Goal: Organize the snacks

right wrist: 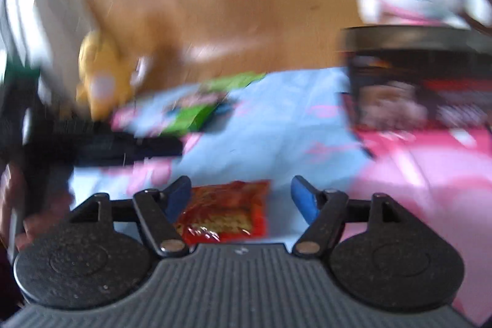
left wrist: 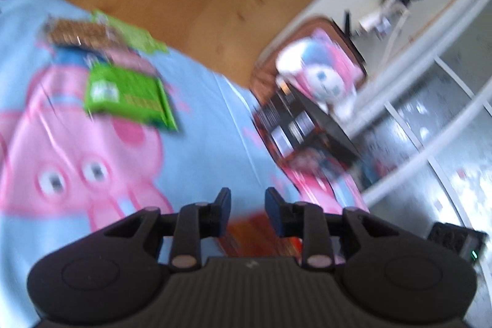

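A red snack packet (right wrist: 226, 212) is seen lying on a light-blue cartoon-pig cloth (left wrist: 209, 125), framed between the spread fingers of the right hand-held gripper (right wrist: 240, 195), which is released and holds nothing. The left hand-held gripper (left wrist: 247, 211) is likewise released, its fingers apart by a narrower gap, with nothing gripped; an orange-red blur just beneath it is judged to be the same packet. Green snack packets (left wrist: 129, 94) and a brown one (left wrist: 77, 33) are shown farther back on the cloth, well apart from both grippers. A dark box (left wrist: 307, 125) with a plush toy (left wrist: 319, 73) perched on it is seen at the cloth's edge beside a pink pack (left wrist: 319, 186). The step in hand is judged to be the reach for the red packet; the next move would call for the right fingers to be lowered around it and closed. No brand or lettering can be read, every label being smeared by motion blur.
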